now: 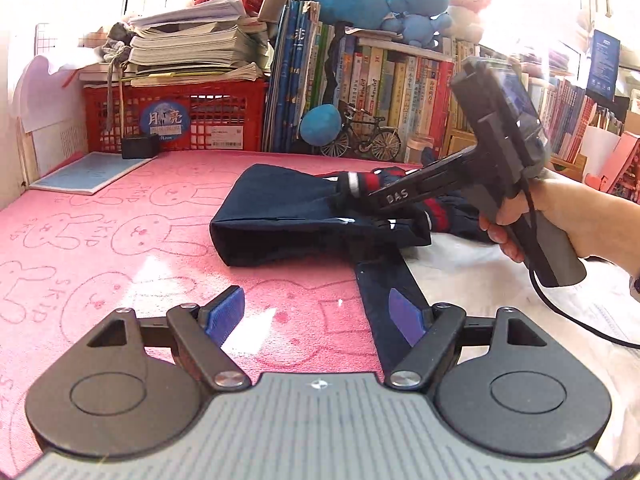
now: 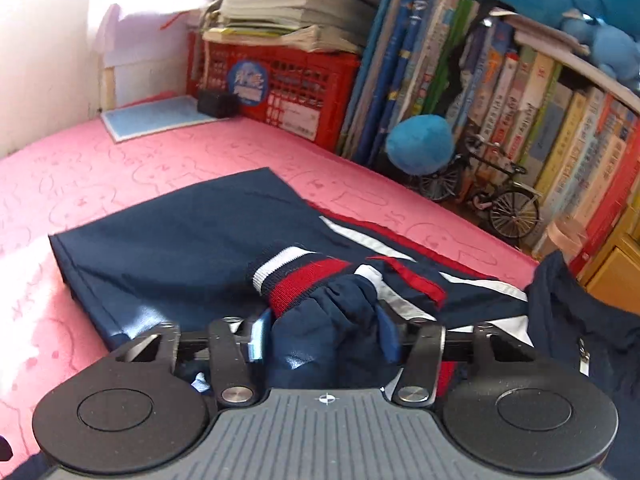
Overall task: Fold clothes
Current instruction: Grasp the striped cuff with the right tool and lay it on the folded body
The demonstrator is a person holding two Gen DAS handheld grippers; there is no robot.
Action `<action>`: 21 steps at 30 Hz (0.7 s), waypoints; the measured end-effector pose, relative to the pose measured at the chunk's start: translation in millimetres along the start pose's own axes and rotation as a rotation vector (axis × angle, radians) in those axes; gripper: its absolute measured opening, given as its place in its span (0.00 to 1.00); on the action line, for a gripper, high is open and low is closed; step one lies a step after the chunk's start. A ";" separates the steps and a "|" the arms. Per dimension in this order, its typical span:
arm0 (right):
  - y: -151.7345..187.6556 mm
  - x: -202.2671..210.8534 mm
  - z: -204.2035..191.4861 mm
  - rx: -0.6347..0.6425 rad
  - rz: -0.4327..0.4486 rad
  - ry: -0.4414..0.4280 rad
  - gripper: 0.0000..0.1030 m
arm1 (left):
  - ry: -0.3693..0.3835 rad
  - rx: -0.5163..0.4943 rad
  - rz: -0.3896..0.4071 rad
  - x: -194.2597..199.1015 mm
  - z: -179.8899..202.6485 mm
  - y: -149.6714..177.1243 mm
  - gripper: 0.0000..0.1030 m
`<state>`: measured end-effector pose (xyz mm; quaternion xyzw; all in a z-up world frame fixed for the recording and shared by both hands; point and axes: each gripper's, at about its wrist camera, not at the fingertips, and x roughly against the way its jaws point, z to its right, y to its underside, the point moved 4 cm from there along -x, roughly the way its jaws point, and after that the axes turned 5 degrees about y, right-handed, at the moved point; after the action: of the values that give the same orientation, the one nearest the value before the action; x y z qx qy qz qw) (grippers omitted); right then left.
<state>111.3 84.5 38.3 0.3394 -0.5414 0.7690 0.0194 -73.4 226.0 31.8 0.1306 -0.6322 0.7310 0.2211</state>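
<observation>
on the left, the left gripper is hovering wide and empty over the pink bunny towel, a navy strip of cloth lying under its right pad. just beyond it, the half-folded navy jacket is lying mid-scene. on the right, the right gripper is pinching the jacket's sleeve by its striped cuff. the step looks like folding that sleeve across the body; next, it needs laying flat.

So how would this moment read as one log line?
left gripper: open, empty | right gripper: shut on sleeve | jacket: partly folded on pink mat
</observation>
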 end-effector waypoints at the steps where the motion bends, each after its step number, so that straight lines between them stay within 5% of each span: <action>1: -2.6 9.1 14.6 -0.058 0.027 0.015 0.39 | 0.003 0.011 0.005 -1.0 -1.3 -0.3 0.77; 6: -1.4 69.3 114.3 -0.427 0.198 0.063 0.36 | 0.032 -0.007 0.014 -12.6 10.2 -5.8 0.77; 10: 34.4 75.5 192.0 -0.617 0.154 0.122 0.39 | 0.044 -0.111 0.016 -36.7 33.4 -17.2 0.82; 12: 61.4 63.8 218.2 -0.691 0.064 0.140 0.39 | 0.020 -0.157 -0.015 -54.6 41.8 -22.3 0.82; 15: 100.2 46.3 232.8 -0.750 -0.026 0.151 0.39 | -0.030 -0.215 -0.060 -81.1 50.9 -30.1 0.82; 21: 109.8 60.6 243.4 -0.742 0.101 0.166 0.39 | -0.179 -0.220 -0.101 -112.0 35.5 -40.5 0.82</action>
<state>143.1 -187.2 25.9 0.2186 -0.7956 0.5455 0.1470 40.5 177.5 20.0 0.2018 -0.7183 0.6307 0.2134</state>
